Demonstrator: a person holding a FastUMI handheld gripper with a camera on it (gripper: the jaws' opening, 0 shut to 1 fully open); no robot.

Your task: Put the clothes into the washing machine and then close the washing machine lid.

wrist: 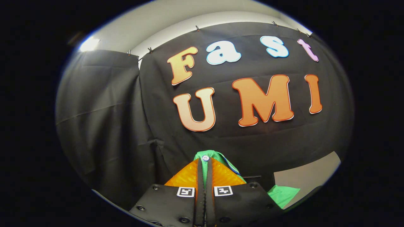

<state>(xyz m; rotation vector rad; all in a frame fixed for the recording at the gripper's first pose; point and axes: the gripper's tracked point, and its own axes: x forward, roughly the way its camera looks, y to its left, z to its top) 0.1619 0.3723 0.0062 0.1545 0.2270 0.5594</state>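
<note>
The gripper (205,176) is closed narrow, both fingers pinching a green garment (206,156) whose collar, with a small white button (205,158), bunches up between the fingertips and just ahead of them. More of the same green cloth hangs down on the right side of the fingers, near a pale patch of surface (307,179) at the lower right.

The garment appears lifted clear, with the gripper pointing level at the black cloth wall (252,138) on the far side of the booth, so the step in hand looks like the carry: clothes picked up, not yet put in the washing machine. The next move calls for tipping the gripper down and bringing the cloth over the machine's opening before letting go, keeping the trailing part from catching on the rim.

How much of the garment hangs below is cut off by the gripper body. Whether the pale patch is a table or a floor is hard to tell. How firm the pinch is on the cloth can't be judged beyond both fingers pressing on it
</note>
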